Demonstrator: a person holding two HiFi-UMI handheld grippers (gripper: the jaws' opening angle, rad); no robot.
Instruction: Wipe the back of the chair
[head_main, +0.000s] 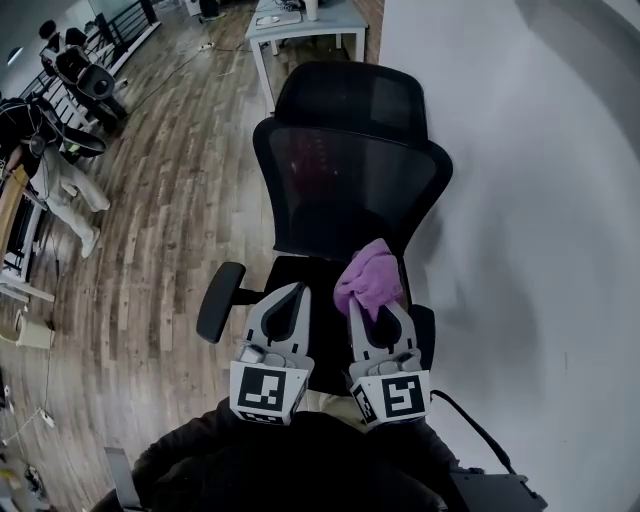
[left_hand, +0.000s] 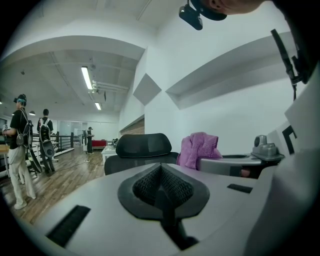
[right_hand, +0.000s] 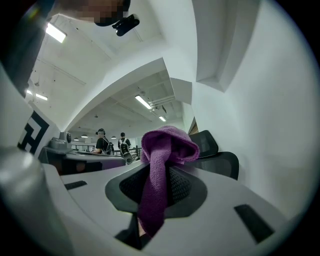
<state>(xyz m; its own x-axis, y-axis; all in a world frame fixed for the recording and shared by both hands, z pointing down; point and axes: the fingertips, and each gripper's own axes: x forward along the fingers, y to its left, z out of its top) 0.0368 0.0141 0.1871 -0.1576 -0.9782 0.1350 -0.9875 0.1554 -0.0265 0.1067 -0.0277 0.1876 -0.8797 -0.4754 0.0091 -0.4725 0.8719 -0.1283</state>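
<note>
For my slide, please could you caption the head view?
Right gripper holds purple cloth before black chair; left gripper shut, empty.

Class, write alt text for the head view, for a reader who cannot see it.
The right gripper, clamping a purple cloth, faces the back of a black mesh chair; the left gripper beside it is shut, empty.
</note>
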